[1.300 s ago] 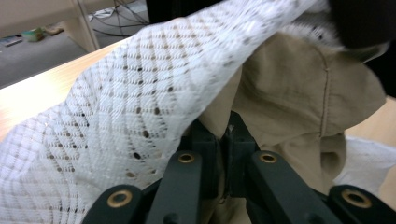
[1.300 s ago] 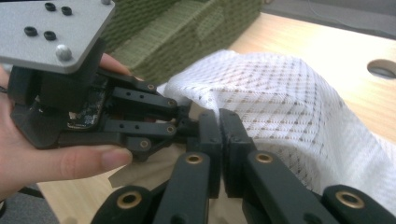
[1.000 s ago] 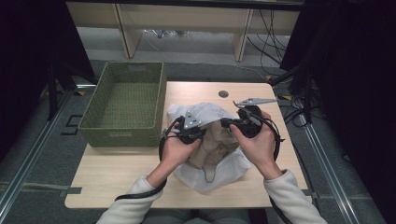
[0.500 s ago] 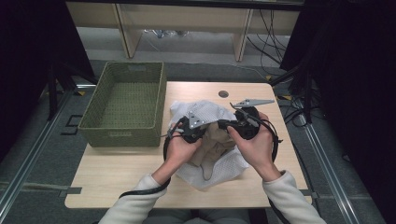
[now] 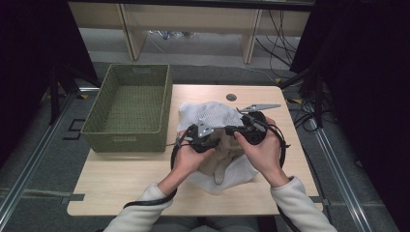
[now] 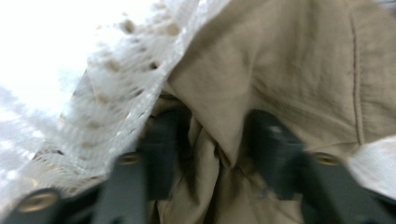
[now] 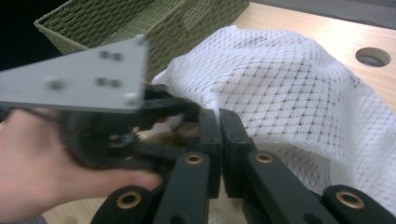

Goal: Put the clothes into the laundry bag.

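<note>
A white mesh bag [image 5: 208,116] lies on the table with a tan garment [image 5: 225,157] partly inside it. My left gripper [image 5: 218,142] has just been opening. In the left gripper view its jaws [image 6: 217,126] stand apart with a fold of the tan garment [image 6: 280,70] loose between them and the mesh bag [image 6: 107,107] to the left. My right gripper [image 5: 231,129] faces it from the right. Its jaws [image 7: 218,114] are shut at the edge of the mesh bag [image 7: 289,84] and seem to pinch the mesh. The left gripper [image 7: 107,135] and its hand are close on the left there.
A green woven basket [image 5: 125,140] stands empty on the table's left side, and its wall [image 7: 140,18] is behind the bag. The wooden table [image 5: 121,179] has a round hole [image 5: 231,97] at its far edge. Dark floor and cables surround the table.
The left gripper's jaws have opened and let go of the tan garment. Both hands have stayed over the bag, almost in place.
</note>
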The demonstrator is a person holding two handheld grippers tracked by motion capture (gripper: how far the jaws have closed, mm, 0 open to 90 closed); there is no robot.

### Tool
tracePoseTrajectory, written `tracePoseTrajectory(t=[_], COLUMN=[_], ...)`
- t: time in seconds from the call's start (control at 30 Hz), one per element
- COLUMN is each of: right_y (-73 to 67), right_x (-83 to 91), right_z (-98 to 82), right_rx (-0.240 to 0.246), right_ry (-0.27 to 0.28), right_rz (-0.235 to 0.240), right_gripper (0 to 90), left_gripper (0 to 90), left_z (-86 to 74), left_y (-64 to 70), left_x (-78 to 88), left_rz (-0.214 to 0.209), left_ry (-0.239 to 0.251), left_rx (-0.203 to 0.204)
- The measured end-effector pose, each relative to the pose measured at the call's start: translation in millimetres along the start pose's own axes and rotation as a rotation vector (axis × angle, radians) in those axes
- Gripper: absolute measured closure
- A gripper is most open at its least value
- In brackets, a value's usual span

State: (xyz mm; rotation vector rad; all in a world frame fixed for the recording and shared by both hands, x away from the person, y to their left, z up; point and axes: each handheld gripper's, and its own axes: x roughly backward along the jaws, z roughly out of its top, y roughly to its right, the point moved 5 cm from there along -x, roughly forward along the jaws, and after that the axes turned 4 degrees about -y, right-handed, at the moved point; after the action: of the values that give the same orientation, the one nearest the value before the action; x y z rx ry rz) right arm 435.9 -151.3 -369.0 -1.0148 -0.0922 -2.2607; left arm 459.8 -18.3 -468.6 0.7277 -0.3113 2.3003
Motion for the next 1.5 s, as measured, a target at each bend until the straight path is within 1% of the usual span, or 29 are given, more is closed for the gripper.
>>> tracePoseTrajectory(t=[0.07,0.1,0.13,0.2,0.23,0.27,0.3,0.4,0.43,0.53,0.57,0.6,0.63,0.7,0.87,0.9,0.93,1.0,1.1,1.13,1.2,1.23,1.27,1.3,1.33,1.37,1.4,1.47,1.5], right_y=[-0.3,-0.1,-0.1,0.6,0.4,1.4,1.8,1.9,1.7,1.1,1.6,0.9,0.4,1.0,-1.9,-0.2,-0.3,-2.7,-5.7,-5.7,-7.7,-7.6,-9.0,-9.4,-9.4,-9.6,-9.1,-12.3,-13.0], right_x=[0.2,-0.2,-0.2,1.3,2.0,1.8,2.1,2.4,3.7,2.2,1.7,1.2,1.7,-0.3,0.3,-0.6,-0.4,1.1,2.3,2.3,2.5,3.3,3.8,5.3,5.3,7.7,8.9,12.4,15.0], right_z=[0.7,1.0,1.0,1.2,1.2,2.1,2.5,2.7,2.2,2.6,2.8,2.5,1.8,1.9,0.9,1.8,1.9,1.2,1.5,1.5,1.8,2.5,2.1,2.1,2.1,2.6,3.7,4.5,5.2], right_rx=[-0.002,0.002,0.002,0.008,0.000,0.019,0.020,0.030,0.021,0.025,0.033,0.024,0.010,0.031,0.013,0.044,0.043,0.014,0.028,0.028,0.032,0.055,0.039,0.030,0.030,0.040,0.060,0.051,0.056], right_ry=[0.005,0.016,0.016,0.011,0.010,0.019,0.023,0.027,0.019,0.021,0.023,0.021,0.013,0.020,0.002,0.016,0.016,0.008,0.011,0.011,0.017,0.024,0.025,0.025,0.025,0.027,0.039,0.048,0.054], right_rz=[0.008,0.012,0.012,0.012,0.009,0.014,0.010,0.013,-0.005,0.010,0.011,0.019,0.009,0.015,0.023,0.020,0.021,0.016,0.022,0.022,0.031,0.024,0.029,0.024,0.024,0.025,0.020,0.033,0.029], right_gripper=[89.8,89.8,89.8,89.8,89.8,89.8,89.8,89.8,89.8,89.8,89.8,89.8,89.7,89.7,89.8,89.8,89.7,89.8,89.8,89.8,89.8,89.8,89.8,89.8,89.8,89.8,89.7,89.8,89.8], left_gripper=[39.9,36.7,33.7,28.0,26.1,25.7,25.2,23.9,23.8,23.8,24.9,26.9,29.9,37.1,61.9,67.1,72.4,80.6,87.1,87.7,88.0,88.3,88.4,88.5,88.5,88.6,88.6,88.6,88.6], left_z=[-3.7,-5.4,-5.4,-14.0,-14.0,-16.3,-21.9,-32.1,-35.3,-42.0,-49.5,-53.0,-56.4,-62.0,-68.5,-69.7,-69.6,-68.1,-61.3,-61.3,-53.8,-44.6,-44.6,-33.9,-33.9,-22.4,-17.2,-11.9,-3.2], left_y=[4.9,7.9,7.9,13.4,13.4,15.8,16.9,15.7,13.3,13.9,16.9,16.6,18.2,19.8,23.9,25.4,25.8,26.1,26.9,26.9,28.2,29.7,29.7,30.8,30.8,32.1,32.4,32.8,31.9], left_x=[13.4,19.5,19.5,36.2,36.2,40.1,46.1,44.9,42.1,33.2,20.3,14.5,8.5,-1.3,-13.1,-16.9,-17.1,-16.9,-11.3,-11.3,-5.6,1.7,1.7,10.0,10.0,17.0,20.4,22.8,25.7], left_rz=[-0.045,-0.058,-0.058,-0.078,-0.078,-0.089,-0.105,-0.084,-0.080,-0.077,-0.077,-0.077,-0.077,-0.070,-0.084,-0.097,-0.098,-0.114,-0.142,-0.142,-0.158,-0.164,-0.164,-0.173,-0.173,-0.173,-0.163,-0.170,-0.160], left_ry=[-0.008,0.005,0.005,0.011,0.011,0.024,0.024,-0.010,-0.023,-0.052,-0.089,-0.117,-0.136,-0.175,-0.211,-0.214,-0.215,-0.205,-0.167,-0.167,-0.121,-0.072,-0.072,-0.023,-0.023,0.023,0.037,0.054,0.083], left_rx=[0.011,0.021,0.021,-0.001,-0.001,0.018,0.007,-0.006,-0.034,-0.036,-0.030,-0.057,-0.059,-0.094,-0.103,-0.099,-0.093,-0.077,-0.026,-0.026,-0.011,0.007,0.007,0.018,0.018,0.027,0.031,0.032,0.029])
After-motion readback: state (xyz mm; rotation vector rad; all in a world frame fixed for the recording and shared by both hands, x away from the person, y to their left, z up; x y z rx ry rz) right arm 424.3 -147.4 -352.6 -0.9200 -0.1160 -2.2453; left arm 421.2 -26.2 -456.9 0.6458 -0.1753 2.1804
